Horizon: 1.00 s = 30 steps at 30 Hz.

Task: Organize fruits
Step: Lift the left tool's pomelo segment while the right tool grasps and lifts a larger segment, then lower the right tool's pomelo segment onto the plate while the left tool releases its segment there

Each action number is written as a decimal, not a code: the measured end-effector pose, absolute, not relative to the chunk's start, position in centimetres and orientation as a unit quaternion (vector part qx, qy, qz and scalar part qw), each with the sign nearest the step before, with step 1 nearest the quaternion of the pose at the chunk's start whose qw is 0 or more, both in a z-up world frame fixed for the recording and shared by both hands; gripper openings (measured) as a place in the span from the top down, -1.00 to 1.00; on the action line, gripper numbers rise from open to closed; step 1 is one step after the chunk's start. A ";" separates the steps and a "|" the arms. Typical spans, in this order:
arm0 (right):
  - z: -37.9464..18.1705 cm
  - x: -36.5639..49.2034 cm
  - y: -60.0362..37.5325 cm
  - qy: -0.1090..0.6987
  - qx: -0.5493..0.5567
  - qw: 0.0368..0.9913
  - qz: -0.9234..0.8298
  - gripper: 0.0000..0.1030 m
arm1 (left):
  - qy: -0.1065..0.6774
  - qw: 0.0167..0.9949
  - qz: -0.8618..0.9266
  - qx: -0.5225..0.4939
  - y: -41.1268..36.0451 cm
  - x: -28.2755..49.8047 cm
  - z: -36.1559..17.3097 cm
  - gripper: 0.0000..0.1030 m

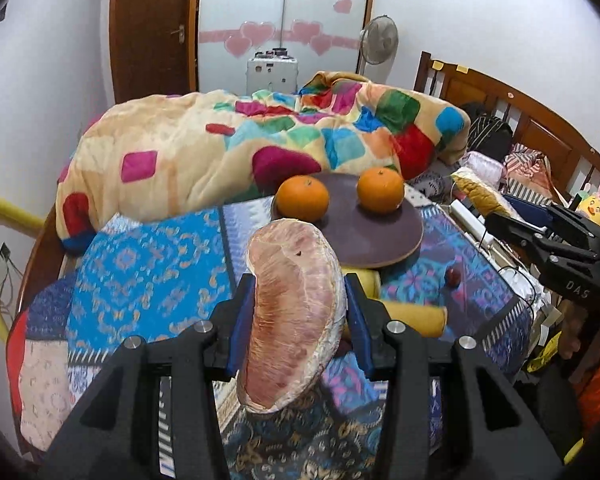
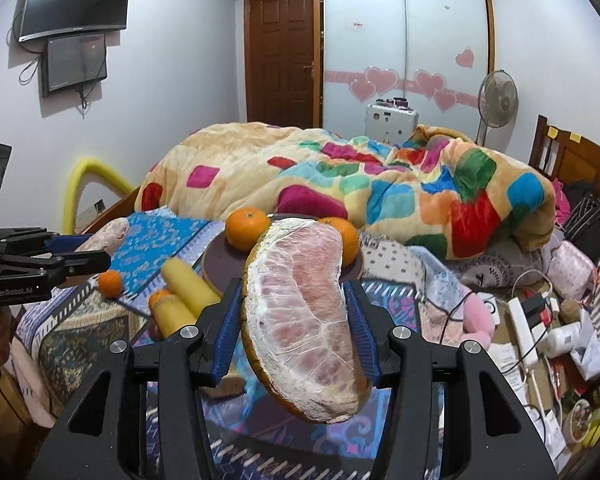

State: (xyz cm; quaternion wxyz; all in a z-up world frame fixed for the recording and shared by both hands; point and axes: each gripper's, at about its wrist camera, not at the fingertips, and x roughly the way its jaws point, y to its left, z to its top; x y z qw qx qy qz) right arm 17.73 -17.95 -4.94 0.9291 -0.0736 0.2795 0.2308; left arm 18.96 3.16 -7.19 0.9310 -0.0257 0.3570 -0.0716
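My left gripper (image 1: pixel 299 312) is shut on a pink pomelo segment (image 1: pixel 292 320) and holds it above the patterned table, short of a dark round plate (image 1: pixel 376 240). Two oranges (image 1: pixel 302 198) (image 1: pixel 380 190) sit on the plate's far side. My right gripper (image 2: pixel 294 316) is shut on a second pomelo segment (image 2: pixel 304 320), also held above the table in front of the plate (image 2: pixel 216 268). The right gripper shows at the right edge of the left wrist view (image 1: pixel 540 236); the left gripper shows at the left of the right wrist view (image 2: pixel 72 256).
Two yellow cylinder pieces (image 2: pixel 184 292), two small oranges (image 2: pixel 110 283) (image 2: pixel 159 298) and a small red fruit (image 1: pixel 453 277) lie on the tablecloth (image 1: pixel 140 272) by the plate. A colourful quilt (image 1: pixel 236 148) is heaped behind. Cables, a power strip (image 2: pixel 524 328) and clutter lie right.
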 end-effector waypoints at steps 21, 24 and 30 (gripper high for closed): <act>-6.3 25.2 -13.8 0.297 -0.099 0.919 0.239 0.09 | 0.349 0.933 -0.082 -0.014 2.7 25.3 -8.0 0.16; -7.0 26.5 -12.8 0.311 -0.109 0.912 0.243 0.09 | 0.352 0.932 -0.084 -0.014 2.9 25.9 -8.4 0.16; -8.2 28.5 -11.1 0.342 -0.127 0.898 0.246 0.08 | 0.358 0.930 -0.082 -0.019 3.5 26.8 -9.0 0.16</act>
